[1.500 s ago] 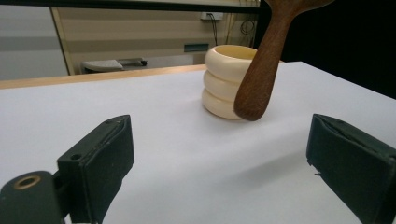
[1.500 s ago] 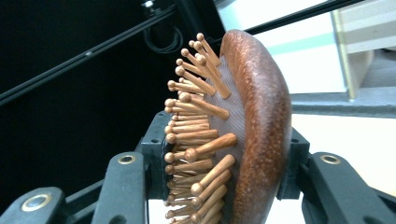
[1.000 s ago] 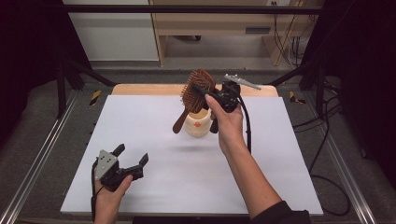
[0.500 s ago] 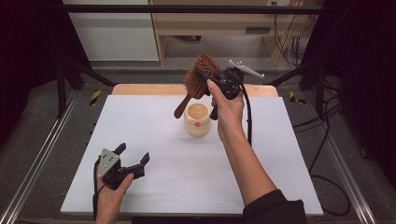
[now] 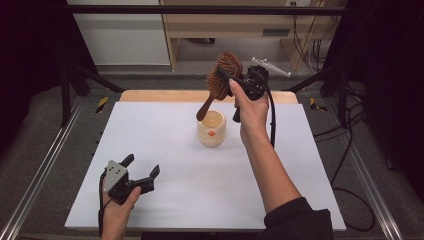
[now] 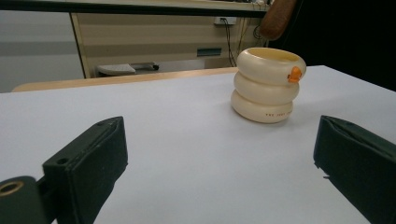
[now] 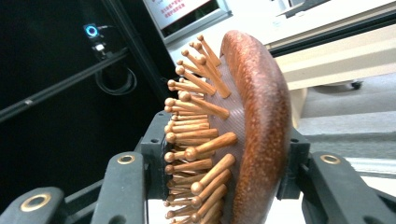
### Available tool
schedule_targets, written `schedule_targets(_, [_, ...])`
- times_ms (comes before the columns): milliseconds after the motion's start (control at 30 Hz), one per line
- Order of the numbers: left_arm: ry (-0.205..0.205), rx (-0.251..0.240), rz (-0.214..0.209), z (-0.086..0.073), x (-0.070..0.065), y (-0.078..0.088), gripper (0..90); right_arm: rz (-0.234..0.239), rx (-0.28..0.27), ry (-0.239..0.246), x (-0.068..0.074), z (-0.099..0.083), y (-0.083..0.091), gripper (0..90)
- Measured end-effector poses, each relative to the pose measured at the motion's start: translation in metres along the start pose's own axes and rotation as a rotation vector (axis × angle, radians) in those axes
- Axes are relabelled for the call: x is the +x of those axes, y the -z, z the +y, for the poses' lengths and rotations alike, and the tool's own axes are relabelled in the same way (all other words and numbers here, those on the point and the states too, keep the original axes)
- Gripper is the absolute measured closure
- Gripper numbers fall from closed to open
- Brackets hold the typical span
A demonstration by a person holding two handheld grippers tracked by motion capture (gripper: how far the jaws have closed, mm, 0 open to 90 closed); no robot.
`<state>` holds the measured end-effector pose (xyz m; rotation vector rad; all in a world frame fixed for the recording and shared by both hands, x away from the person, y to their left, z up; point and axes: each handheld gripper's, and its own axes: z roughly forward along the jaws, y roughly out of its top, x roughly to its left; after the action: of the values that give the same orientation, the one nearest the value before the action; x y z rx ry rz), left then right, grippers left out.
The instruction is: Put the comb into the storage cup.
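White and wide, the worktop (image 5: 165, 150) takes up most of the high view, with a strip of bare wood along its far edge, dark metal framing on both sides and pale cabinets behind. Nearest the far edge, a little right of the middle, stands a cream cup (image 5: 211, 129) shaped like three stacked rings, upright, with a small orange mark on its side; in the left gripper view the cup (image 6: 267, 85) sits beyond the black jaws and well apart from them. Above the cup, lifted clear of its rim, hangs a wooden hairbrush (image 5: 218, 82), head up and handle slanting down toward the cup's mouth without touching it. The right gripper (image 5: 239, 80), held high over the far edge, pinches the hairbrush's head: its own view shows one jaw pressed against the pegs and the other against the rounded brown back of the hairbrush (image 7: 252, 135). Near the worktop's front left corner the left gripper (image 5: 142, 172) rests low, its jaws spread wide with bare white surface between them.
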<state>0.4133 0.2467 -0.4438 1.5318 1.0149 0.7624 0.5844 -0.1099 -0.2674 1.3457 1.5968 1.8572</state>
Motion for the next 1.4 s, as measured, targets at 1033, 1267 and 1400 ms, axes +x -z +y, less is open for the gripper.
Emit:
schedule_targets(1033, [-0.001, -0.002, 0.004, 0.0, 0.002, 0.0, 2.7, -0.08, 0.023, 0.115, -0.023, -0.011, -0.014, 50.2])
schedule_targets(1267, [0.003, -0.004, 0.001, 0.0, 0.003, 0.0, 2.7, -0.085, 0.042, 0.123, -0.022, -0.018, -0.021, 50.1])
schedule_targets(1400, [0.005, -0.003, -0.004, 0.0, 0.003, 0.0, 2.7, -0.091, 0.059, 0.131, -0.023, -0.024, -0.023, 50.1])
